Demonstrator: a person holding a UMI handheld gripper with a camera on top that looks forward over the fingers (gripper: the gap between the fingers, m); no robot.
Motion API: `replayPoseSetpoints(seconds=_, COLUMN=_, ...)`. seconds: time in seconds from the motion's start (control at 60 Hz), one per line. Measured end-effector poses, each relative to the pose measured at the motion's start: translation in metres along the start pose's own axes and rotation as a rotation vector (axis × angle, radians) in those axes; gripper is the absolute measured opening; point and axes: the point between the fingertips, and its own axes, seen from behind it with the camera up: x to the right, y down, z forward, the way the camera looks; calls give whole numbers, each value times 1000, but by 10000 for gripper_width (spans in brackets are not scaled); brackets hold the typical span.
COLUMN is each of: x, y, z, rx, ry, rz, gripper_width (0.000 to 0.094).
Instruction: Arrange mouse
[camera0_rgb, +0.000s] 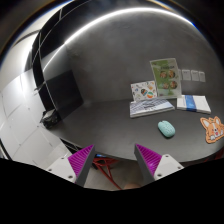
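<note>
Beyond open claw (113, 160): mouse (166, 128) mid-desk (110, 125), bare surface around.

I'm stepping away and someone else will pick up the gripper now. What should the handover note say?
Gripper: open, holding nothing, pulled back over the near part of the table.
Mouse: pale green, on the table ahead of the gripper and off to its right, untouched.
Mouse pad: orange cartoon one, right of the mouse, bare.
Done: nothing visible yet.
Left: reach the mouse, grip it, probably set it on the mouse pad.
</note>
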Motion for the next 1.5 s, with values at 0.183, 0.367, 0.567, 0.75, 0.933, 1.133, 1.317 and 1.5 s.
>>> replayPoseSetpoints(seconds=0.183, x=11, y=1, z=2, rx=-7, ry=11, rz=-27, gripper_width=830)
replayPoseSetpoints(seconds=0.367, x=72, y=1, z=16, rx=8, ry=103, rz=-78, gripper_width=826)
replayPoseSetpoints(seconds=0.567, x=183, y=7, z=52, rx=-30, ry=274, rz=-137, gripper_width=825)
replayPoseSetpoints(seconds=0.75, x=242, y=22, z=102, rx=-122, ry=341, rz=-125, gripper_width=824)
replayPoseSetpoints(seconds=0.933, x=262, y=15, z=133, rx=-155, ry=346, rz=-87, gripper_width=805)
replayPoseSetpoints(seconds=1.133, x=280, y=-7, z=162, rx=-155, ry=375, rz=-62, gripper_width=701)
replayPoseSetpoints(seconds=1.317, x=287, y=-12, z=171, rx=-179, ry=385, rz=-53, gripper_width=538)
replayPoseSetpoints(seconds=1.5, x=268, y=-15, z=155, rx=-213, ry=278, rz=-130, gripper_width=423)
